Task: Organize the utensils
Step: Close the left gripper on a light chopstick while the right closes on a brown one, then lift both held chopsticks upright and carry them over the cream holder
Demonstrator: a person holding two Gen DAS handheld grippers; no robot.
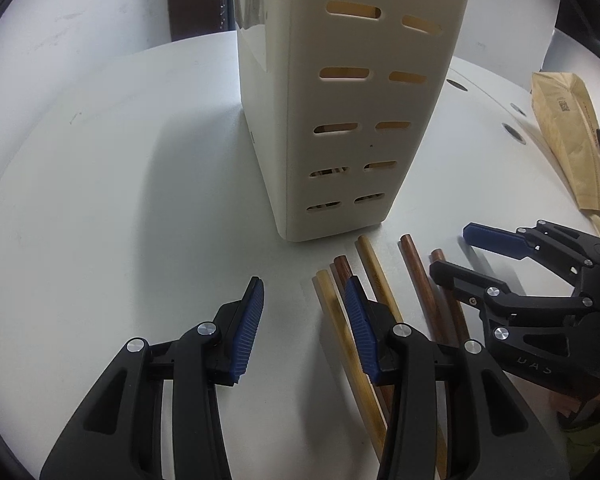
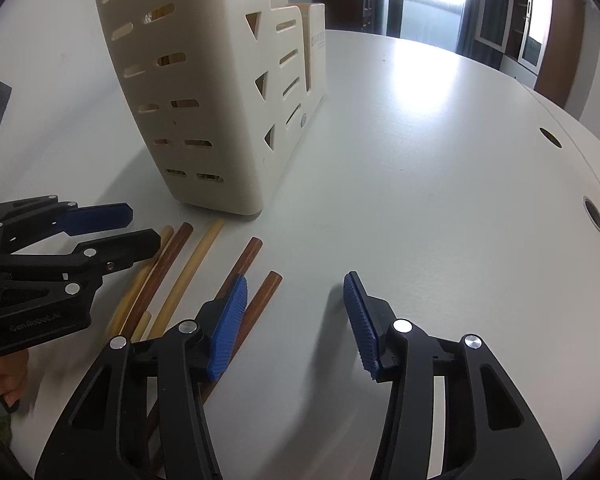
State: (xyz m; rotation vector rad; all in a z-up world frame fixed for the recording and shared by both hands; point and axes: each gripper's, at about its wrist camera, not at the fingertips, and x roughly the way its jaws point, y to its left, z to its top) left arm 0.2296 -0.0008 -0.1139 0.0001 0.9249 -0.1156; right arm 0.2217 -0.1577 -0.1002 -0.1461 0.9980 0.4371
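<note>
A loose row of chopsticks, some pale yellow and some dark brown, was laid flat on the white table just in front of the cream slotted utensil holder, with their ends pointing toward its base. The step in hand was judged to be the picking of one stick for the holder, and it would be best done by choosing an outer stick, lowering the fingers on either side of it alone, and closing near its middle so that it would not swing when lifted; the neighbours lay close together, so a careless closing could take two at once. The left gripper was held wide open and empty, low over the table, with its right-hand finger above the pale and brown sticks at the left of the row; whether contact was made could not be told. The right gripper was likewise spread wide and nothing was held in it, its left-hand finger lying over the two brown sticks at the right of the row.
</note>
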